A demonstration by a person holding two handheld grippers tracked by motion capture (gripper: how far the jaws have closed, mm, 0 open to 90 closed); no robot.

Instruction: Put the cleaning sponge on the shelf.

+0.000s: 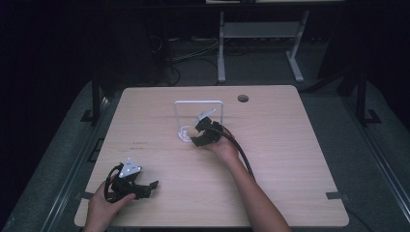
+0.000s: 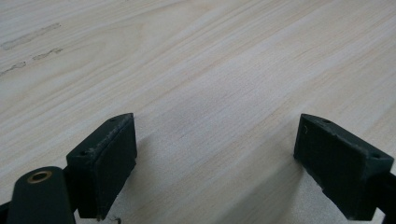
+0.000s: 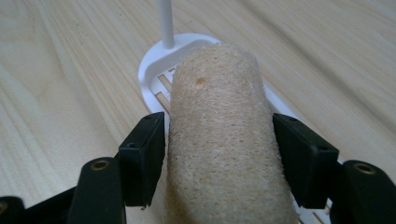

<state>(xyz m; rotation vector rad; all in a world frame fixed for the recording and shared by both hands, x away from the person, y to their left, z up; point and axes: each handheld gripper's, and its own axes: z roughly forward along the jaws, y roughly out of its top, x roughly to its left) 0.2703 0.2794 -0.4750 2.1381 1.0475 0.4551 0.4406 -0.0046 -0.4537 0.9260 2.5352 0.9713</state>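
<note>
Beige and coarse-fibred, a loofah sponge [image 3: 224, 135] is held lengthwise between the jaws of the right gripper [image 3: 219, 158], which are closed against its two sides with the pads pressed into the fibres. The roll is kept low over the slotted base of a white rack [image 3: 156, 70], whose thin upright post is seen just beyond the sponge's far end. From above, the sponge [image 1: 191, 130] shows as a small pale spot at the foot of the rack [image 1: 198, 102], inside its arched frame, near the middle of the tabletop [image 1: 290, 159]. The grip across the narrow width appears chosen so that the long roll can be laid flat along the base; whether the sponge is being set down or lifted off cannot be told, nor whether it already touches the base.

Well apart from the rack, near the front left corner of the tabletop, the left gripper [image 1: 150, 186] is rested in the person's hand. Its jaws are spread wide with nothing between them, only bare wood grain, and it seems to be parked out of the way while the work is done one-handed.
</note>
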